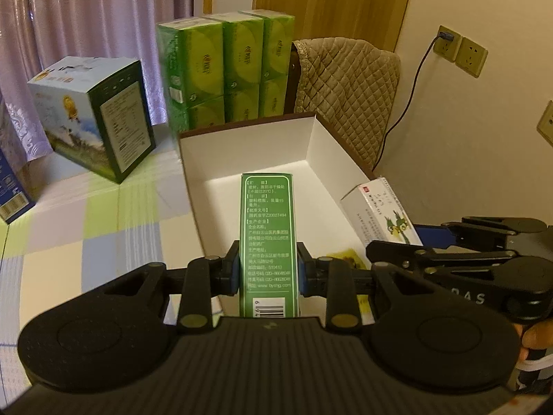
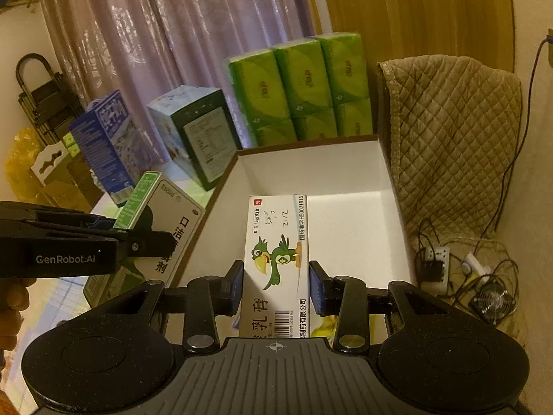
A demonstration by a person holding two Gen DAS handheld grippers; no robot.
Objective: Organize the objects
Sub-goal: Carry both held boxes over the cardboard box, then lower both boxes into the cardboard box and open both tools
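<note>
Left wrist view: table (image 1: 103, 228) carries the open white box (image 1: 311, 145), empty, so it reads as the bin for sorting. Tissue packs (image 1: 224, 69) stand behind, out of the way. Left gripper (image 1: 268, 271) is clamped on the green box (image 1: 268, 228), held lengthwise over the opening to drop in flat. Right gripper (image 2: 275, 285) is clamped on the parrot box (image 2: 276, 249), also over the opening, probably next.

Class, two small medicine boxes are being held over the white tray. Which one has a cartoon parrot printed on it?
The white box in the right gripper. The left gripper holds a plain green box bearing only text and a barcode.
</note>
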